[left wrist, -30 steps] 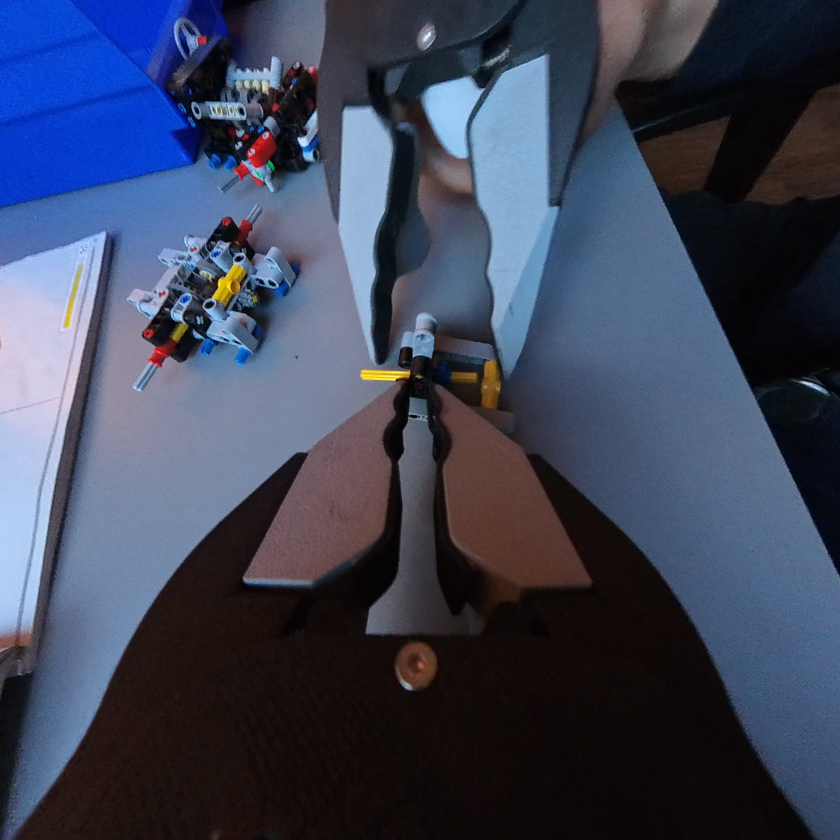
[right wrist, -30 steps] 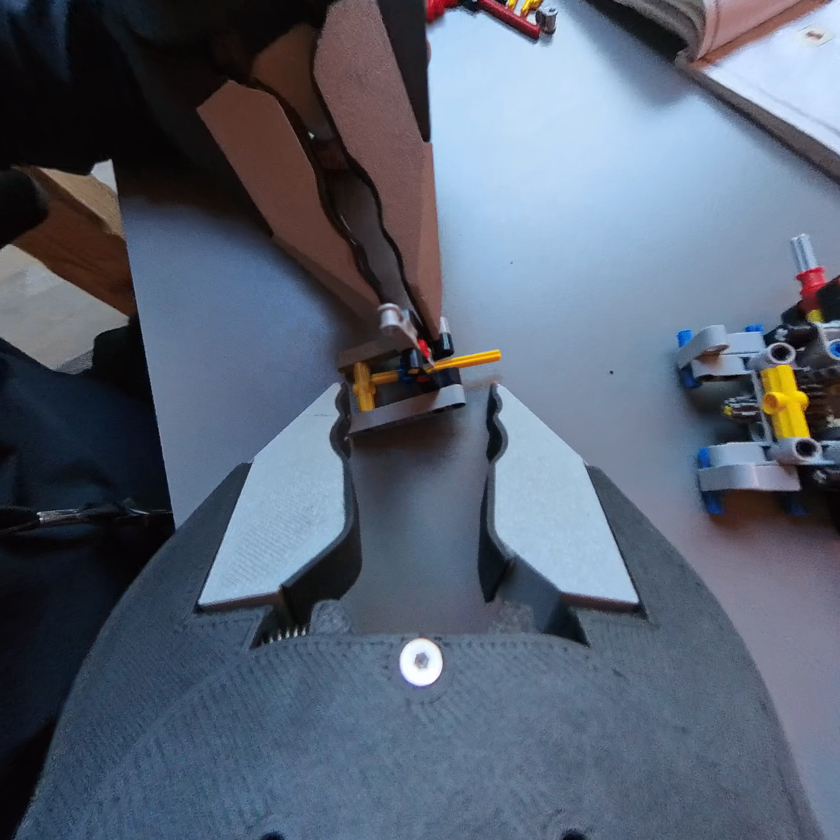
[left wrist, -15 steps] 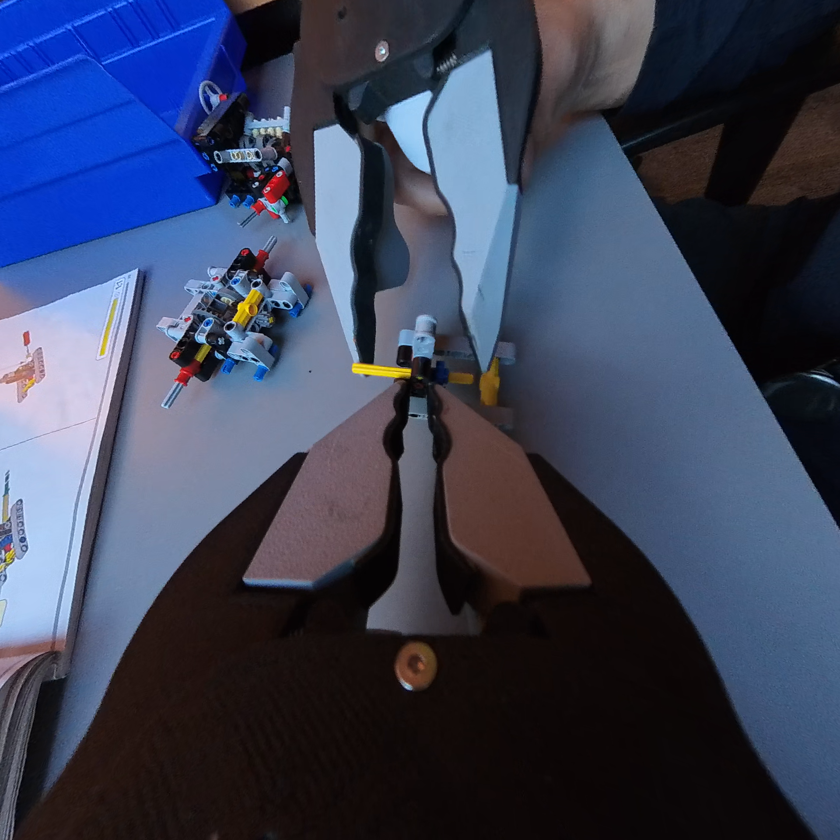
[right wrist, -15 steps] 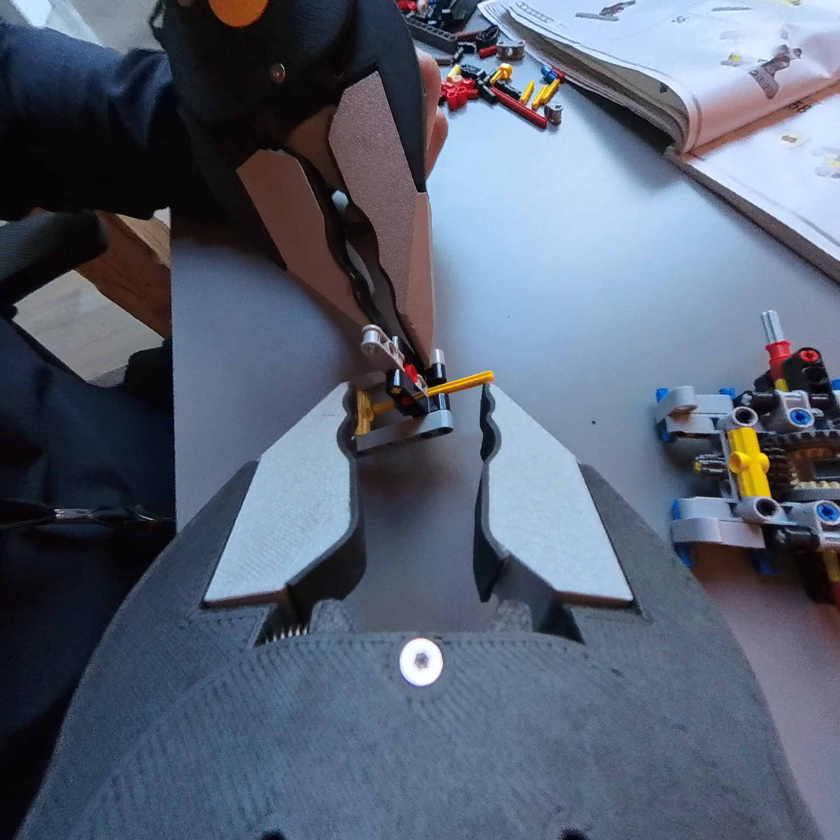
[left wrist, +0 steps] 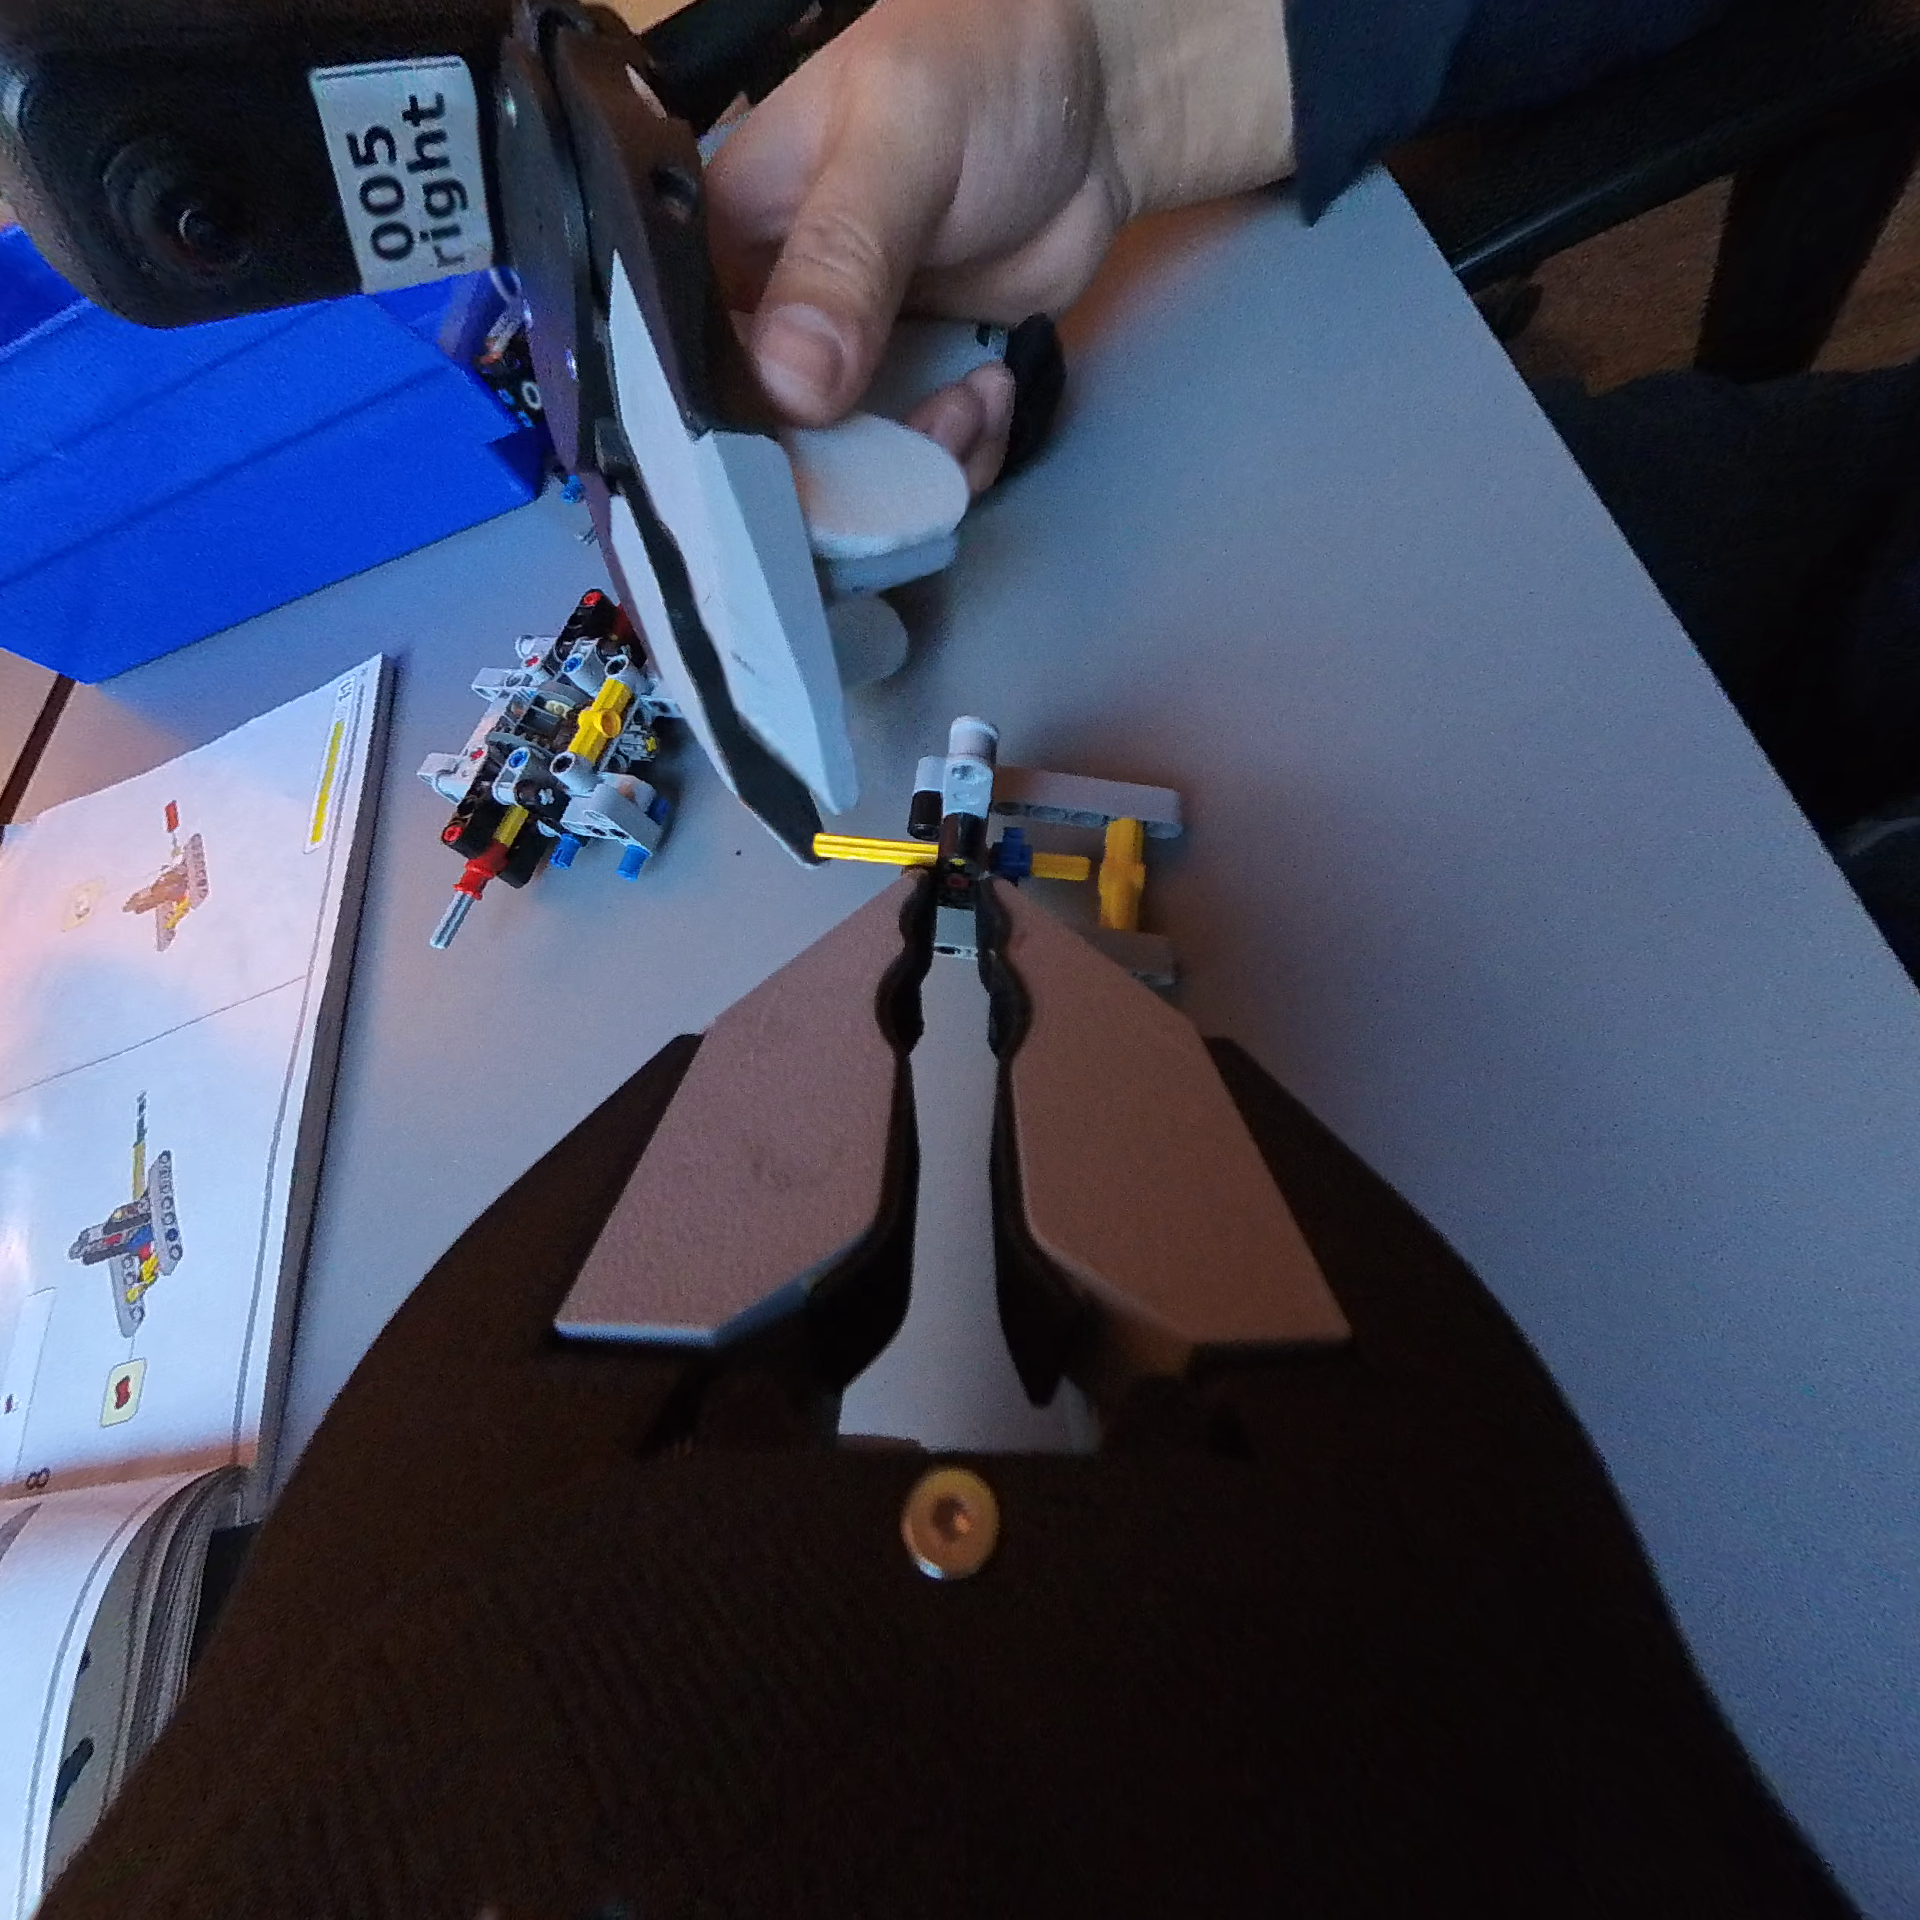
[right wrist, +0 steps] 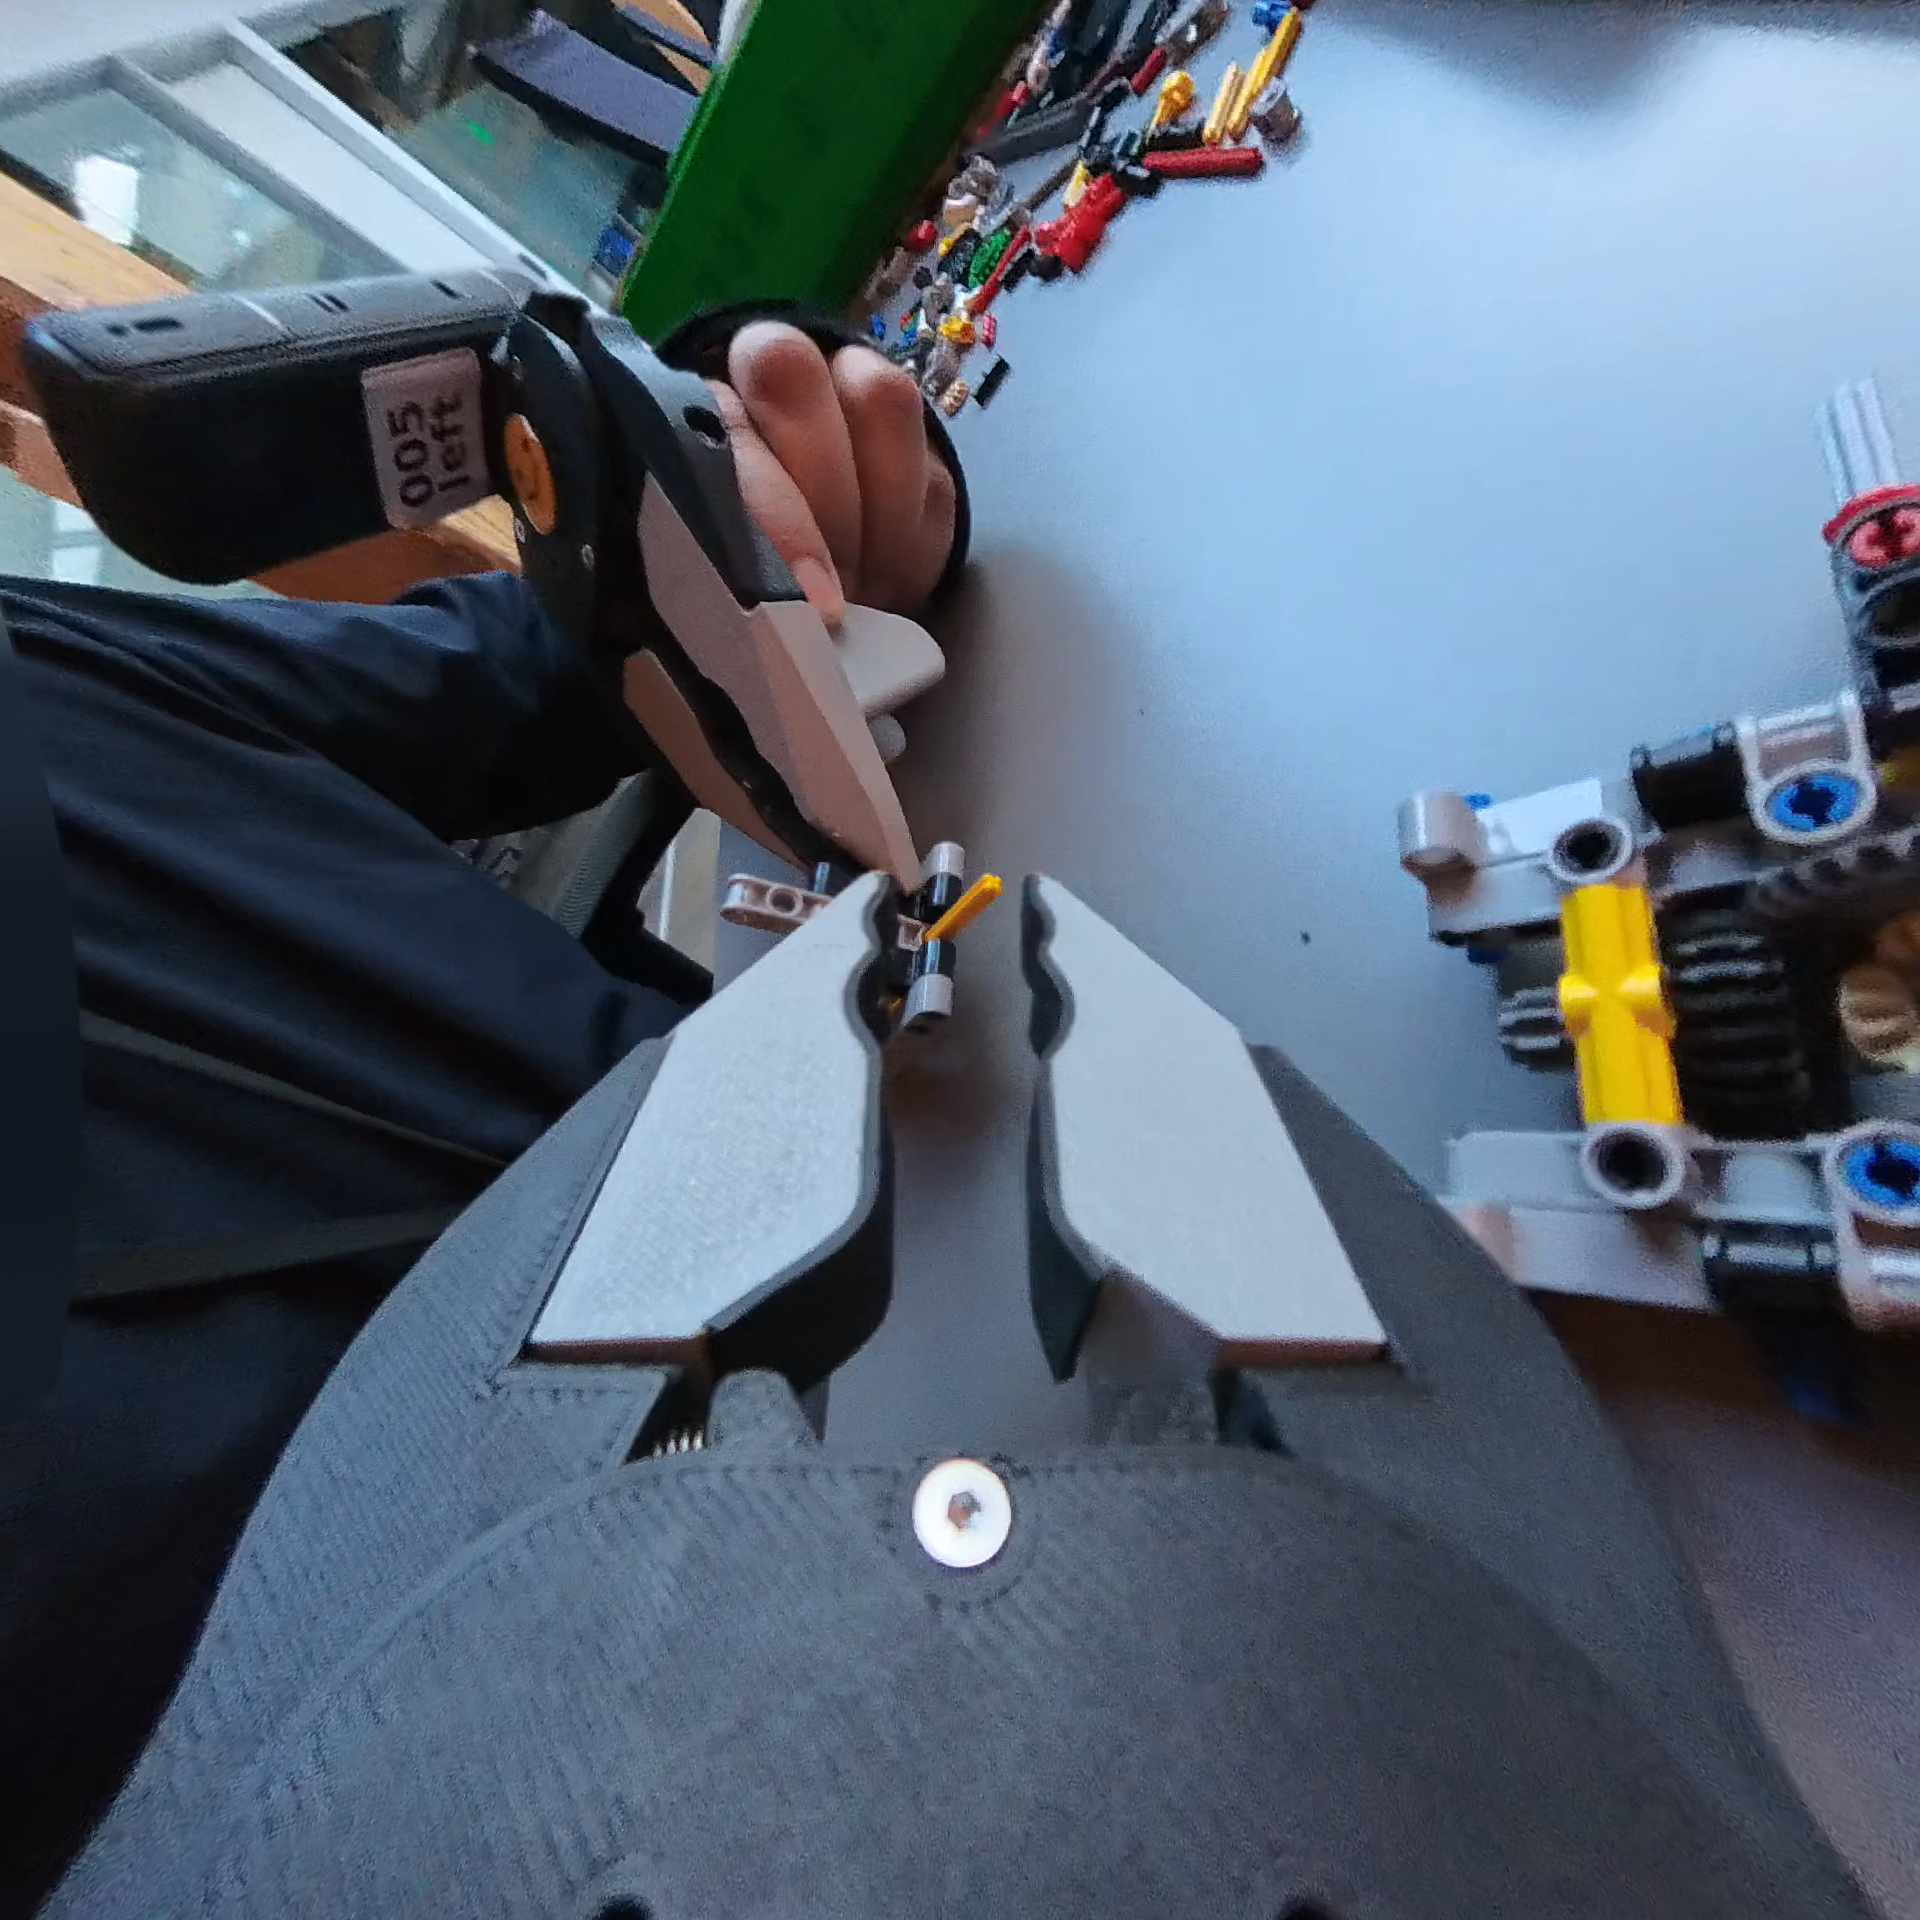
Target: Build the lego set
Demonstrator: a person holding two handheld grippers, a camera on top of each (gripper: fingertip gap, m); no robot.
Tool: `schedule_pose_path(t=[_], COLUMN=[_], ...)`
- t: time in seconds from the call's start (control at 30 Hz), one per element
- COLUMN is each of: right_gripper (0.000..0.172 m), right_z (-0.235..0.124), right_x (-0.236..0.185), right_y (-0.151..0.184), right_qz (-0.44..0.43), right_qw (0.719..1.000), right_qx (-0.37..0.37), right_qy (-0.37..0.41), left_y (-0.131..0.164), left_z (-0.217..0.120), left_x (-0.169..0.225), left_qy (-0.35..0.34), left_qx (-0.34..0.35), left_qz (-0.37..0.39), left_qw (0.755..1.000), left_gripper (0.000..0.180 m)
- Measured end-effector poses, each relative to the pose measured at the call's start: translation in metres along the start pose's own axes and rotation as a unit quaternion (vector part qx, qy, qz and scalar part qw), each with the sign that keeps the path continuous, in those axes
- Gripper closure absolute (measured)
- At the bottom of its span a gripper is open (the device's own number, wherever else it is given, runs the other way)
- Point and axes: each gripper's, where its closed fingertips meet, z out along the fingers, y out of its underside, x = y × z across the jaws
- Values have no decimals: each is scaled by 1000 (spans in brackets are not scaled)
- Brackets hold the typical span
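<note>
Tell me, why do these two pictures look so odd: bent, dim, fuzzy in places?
Left wrist view: wide-angle lens bows the grey table's edge; dim bluish light; the near dark gripper body is soft. Right wrist view: the brick model at the right edge looks stretched and blurred; the far loose pieces are fuzzy; the tabletop shows pale sheen.

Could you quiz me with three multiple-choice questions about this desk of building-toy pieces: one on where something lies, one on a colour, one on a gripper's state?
1. Where is the open instruction booklet in the left wrist view?
A. left edge
B. right edge
C. under the hand

2. What colour is the long thin axle sticking out of the small held assembly?
A. red
B. yellow
C. green

3. The left gripper is:
A. wide open
B. closed on the small assembly
C. out of view

Answers: A, it lies along the left edge; B, the axle is bright yellow; B, both fingertips pinch its black middle.
</note>
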Motion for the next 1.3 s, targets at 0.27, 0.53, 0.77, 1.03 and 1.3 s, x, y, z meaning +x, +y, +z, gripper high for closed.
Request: schedule_pose_path(t=[0.27,0.53,0.77,1.03,1.3], right_gripper=[169,171,171,171,171], right_z=[7,9,10,12,14], right_x=[4,10,15,20,20], right_y=[1,-1,-1,-1,-1], right_qz=[-5,-20,8,48,33], right_qw=[1000,999,999,998,998], right_qx=[-25,-21,-23,-24,-24], right_qy=[6,36,39,37,47], left_y=[1,7,11,13,14], left_z=[0,2,4,5,4], left_x=[0,1,-1,-2,-2], left_qy=[7,22,26,9,5], left_qx=[-2,-23,-34,-42,-41], left_qz=[-8,-30,-44,-28,-12], left_qw=[1000,999,998,999,999], left_gripper=[175,175,175,175,175])
